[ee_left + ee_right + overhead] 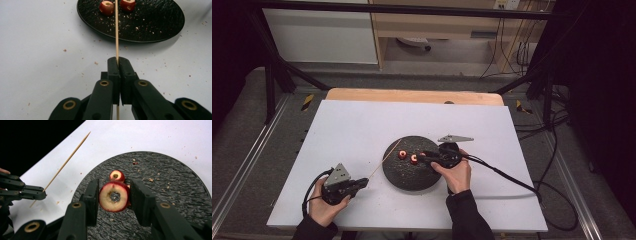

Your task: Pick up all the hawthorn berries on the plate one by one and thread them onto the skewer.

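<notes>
Progress: early | your left gripper (117, 61) clamps the skewer (116, 30), bare | your right gripper (113, 195) holds a cored fruit piece (114, 197) | second piece (116, 175) waits on the plate (175, 195).

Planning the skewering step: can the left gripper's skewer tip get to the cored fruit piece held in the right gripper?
Probably yes. The left gripper clamps the skewer, which points over the plate; the fruit piece sits in the right gripper, hole exposed, nothing between.

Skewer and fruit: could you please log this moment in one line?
left gripper: shut on skewer | right gripper: shut on cored fruit piece | second piece: on black plate
</notes>
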Tool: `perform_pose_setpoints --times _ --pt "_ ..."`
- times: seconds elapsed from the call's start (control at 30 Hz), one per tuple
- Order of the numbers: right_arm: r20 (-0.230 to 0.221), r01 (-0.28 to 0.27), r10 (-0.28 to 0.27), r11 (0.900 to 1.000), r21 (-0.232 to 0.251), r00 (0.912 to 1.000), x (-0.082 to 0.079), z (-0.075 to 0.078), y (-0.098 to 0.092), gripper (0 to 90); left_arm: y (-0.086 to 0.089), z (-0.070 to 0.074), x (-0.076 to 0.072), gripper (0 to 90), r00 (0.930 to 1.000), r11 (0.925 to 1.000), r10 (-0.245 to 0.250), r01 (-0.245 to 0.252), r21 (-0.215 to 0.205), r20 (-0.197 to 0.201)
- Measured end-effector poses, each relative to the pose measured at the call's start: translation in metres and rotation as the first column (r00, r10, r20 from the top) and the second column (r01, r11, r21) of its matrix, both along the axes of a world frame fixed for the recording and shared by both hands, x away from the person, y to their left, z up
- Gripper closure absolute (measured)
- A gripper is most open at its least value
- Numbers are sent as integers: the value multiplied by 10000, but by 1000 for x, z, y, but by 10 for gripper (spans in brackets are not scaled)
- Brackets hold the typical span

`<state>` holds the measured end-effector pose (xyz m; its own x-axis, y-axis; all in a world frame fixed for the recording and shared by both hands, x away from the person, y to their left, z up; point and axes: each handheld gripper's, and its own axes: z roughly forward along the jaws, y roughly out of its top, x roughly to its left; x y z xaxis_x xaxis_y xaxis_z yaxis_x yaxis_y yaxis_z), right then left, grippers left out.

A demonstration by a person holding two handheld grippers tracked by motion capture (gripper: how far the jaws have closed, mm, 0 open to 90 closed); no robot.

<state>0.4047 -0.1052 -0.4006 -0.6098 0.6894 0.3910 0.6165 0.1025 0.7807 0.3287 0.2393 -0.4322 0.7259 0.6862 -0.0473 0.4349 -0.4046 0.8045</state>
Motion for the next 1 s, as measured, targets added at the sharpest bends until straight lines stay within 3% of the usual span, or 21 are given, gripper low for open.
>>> perform_pose_setpoints --times 0.2,0.43,0.5,0.63,0.67,0.7,0.73,0.77,0.83,0.87,0.93,1.0 --pt "455 475 -528 9929 1091 9976 -2 -8 -7 613 -1 -1 -1 880 10000 10000 37 -37 -76 -22" --pt "867 829 -993 9809 1759 9913 -4 -9 -8 613 -3 -1 -2 881 10000 9998 62 -62 -191 -10" --pt "1160 938 -1206 9724 2137 9859 -4 -8 -8 614 -3 -1 -3 881 10000 9997 67 -67 -226 1" --pt "1333 1084 -1459 9609 2548 9803 -3 -7 -7 614 -4 -1 -4 882 9999 9995 97 -96 -304 35" --pt "1414 1183 -1632 9521 2821 9764 -3 -5 -7 614 -4 0 -4 881 10000 9995 77 -76 -294 42" --pt "1414 1183 -1632 9521 2821 9764 -3 -5 -7 614 -4 0 -4 881 10000 9995 81 -80 -313 40" --pt "1517 1234 -1767 9435 3075 9725 -2 -4 -6 615 -4 0 -4 881 9999 9995 90 -88 -315 54" --pt "1517 1234 -1767 9435 3075 9725 -2 -4 -6 615 -4 0 -4 881 9999 9994 88 -86 -342 51" --pt "1665 1330 -1990 9306 3409 9657 -1 -1 -7 615 -5 0 -4 882 9999 9992 93 -91 -380 63" --pt "1665 1330 -1990 9306 3409 9657 -1 -1 -7 615 -5 0 -4 882 9999 9992 92 -90 -386 57" --pt "1701 1405 -2156 9185 3696 9616 0 2 -8 615 -6 0 -4 882 10000 9991 70 -67 -414 65" --pt "1817 1430 -2247 9147 3780 9573 2 5 -8 615 -7 1 -5 881 10000 9990 73 -70 -439 67"
